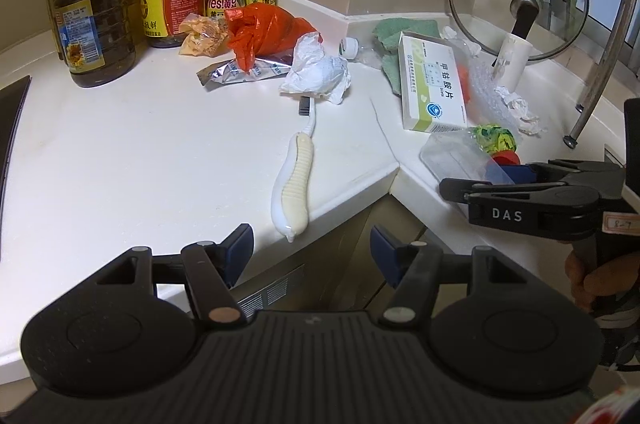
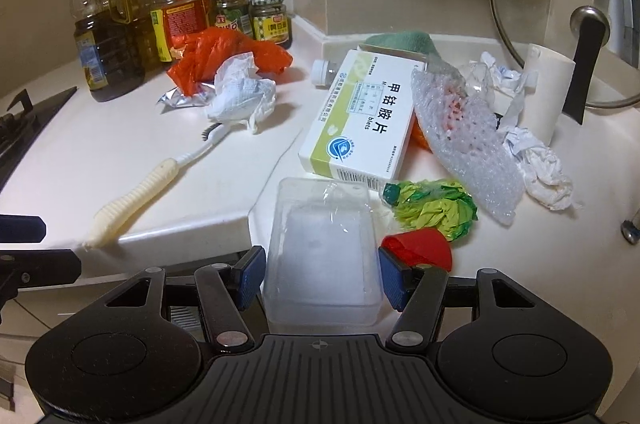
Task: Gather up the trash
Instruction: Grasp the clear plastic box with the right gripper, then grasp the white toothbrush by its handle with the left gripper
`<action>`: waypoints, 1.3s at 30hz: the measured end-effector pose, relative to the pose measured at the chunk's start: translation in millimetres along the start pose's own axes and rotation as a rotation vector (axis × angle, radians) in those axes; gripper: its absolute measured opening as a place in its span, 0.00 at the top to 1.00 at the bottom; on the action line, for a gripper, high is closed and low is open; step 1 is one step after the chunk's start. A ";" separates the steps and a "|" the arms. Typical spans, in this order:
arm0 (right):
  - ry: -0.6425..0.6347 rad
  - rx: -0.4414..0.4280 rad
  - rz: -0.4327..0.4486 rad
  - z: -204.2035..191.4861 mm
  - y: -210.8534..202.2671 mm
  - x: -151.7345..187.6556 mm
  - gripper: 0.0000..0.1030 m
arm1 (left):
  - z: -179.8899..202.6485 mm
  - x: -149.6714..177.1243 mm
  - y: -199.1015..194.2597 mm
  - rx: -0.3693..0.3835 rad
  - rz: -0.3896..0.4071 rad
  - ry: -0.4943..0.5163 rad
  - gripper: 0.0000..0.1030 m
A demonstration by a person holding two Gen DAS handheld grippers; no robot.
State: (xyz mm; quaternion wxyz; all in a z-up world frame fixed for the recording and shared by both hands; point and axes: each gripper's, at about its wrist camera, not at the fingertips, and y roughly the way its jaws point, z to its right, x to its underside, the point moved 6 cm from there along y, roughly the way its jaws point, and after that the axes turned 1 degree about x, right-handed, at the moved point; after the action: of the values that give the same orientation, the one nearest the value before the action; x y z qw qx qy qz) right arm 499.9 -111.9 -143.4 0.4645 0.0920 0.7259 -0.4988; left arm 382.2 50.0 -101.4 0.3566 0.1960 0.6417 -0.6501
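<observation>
The white tabletop in this kitchen corner is littered with trash. The right hand-held gripper sits at the near edge with a clear plastic box between its blue pads; the pads stand just beside the box walls, and I cannot tell whether they press on it. A red cap lies just right of the box, with a crumpled green wrapper behind it.

The left hand-held gripper hangs over the tabletop's front edge, jaws wide and holding nothing. A white toothbrush lies ahead of it, its handle end poking over the edge.

Farther back lie a white and green medicine box, a sheet of bubble wrap leaning on its right side, and crumpled white paper beside a cardboard tube. Towards the left there is a crumpled tissue, an orange plastic bag and a foil packet. Oil bottles and jars stand along the wall, and a glass lid leans upright at the right.
</observation>
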 end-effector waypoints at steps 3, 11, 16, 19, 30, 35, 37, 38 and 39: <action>0.001 -0.004 0.004 0.7 2.5 -0.3 0.45 | 0.4 -2.5 3.0 0.002 0.003 0.004 0.40; 0.000 -0.057 0.046 4.7 -10.4 1.2 0.46 | 0.9 -18.9 17.0 -0.006 0.024 0.028 0.41; 0.015 -0.089 0.063 4.4 -22.9 1.5 0.46 | -0.8 -31.7 32.3 -0.002 0.023 0.034 0.45; 0.040 -0.100 0.081 6.7 -31.1 0.2 0.46 | 0.3 -36.9 44.7 0.000 0.017 0.043 0.48; 0.106 -0.085 0.126 25.1 -49.6 -8.1 0.46 | -6.5 -42.2 82.1 -0.011 -0.047 0.046 0.80; 0.120 -0.089 0.133 24.9 -54.5 -7.0 0.46 | -10.7 -39.6 78.2 0.003 -0.050 0.036 0.81; 0.121 -0.094 0.133 22.9 -55.4 -6.3 0.46 | -11.8 -38.4 73.8 0.004 -0.039 0.039 0.81; 0.121 -0.098 0.133 21.1 -56.0 -5.9 0.46 | -12.2 -37.8 70.5 0.004 -0.032 0.042 0.81; 0.119 -0.100 0.134 19.6 -56.6 -5.4 0.46 | -12.8 -37.2 67.0 0.005 -0.026 0.045 0.81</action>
State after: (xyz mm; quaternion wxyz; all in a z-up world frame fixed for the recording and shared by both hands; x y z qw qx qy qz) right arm 480.5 -153.5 -104.5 0.4569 0.1467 0.7685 -0.4231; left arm 452.4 75.6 -122.7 0.3331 0.2031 0.6506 -0.6515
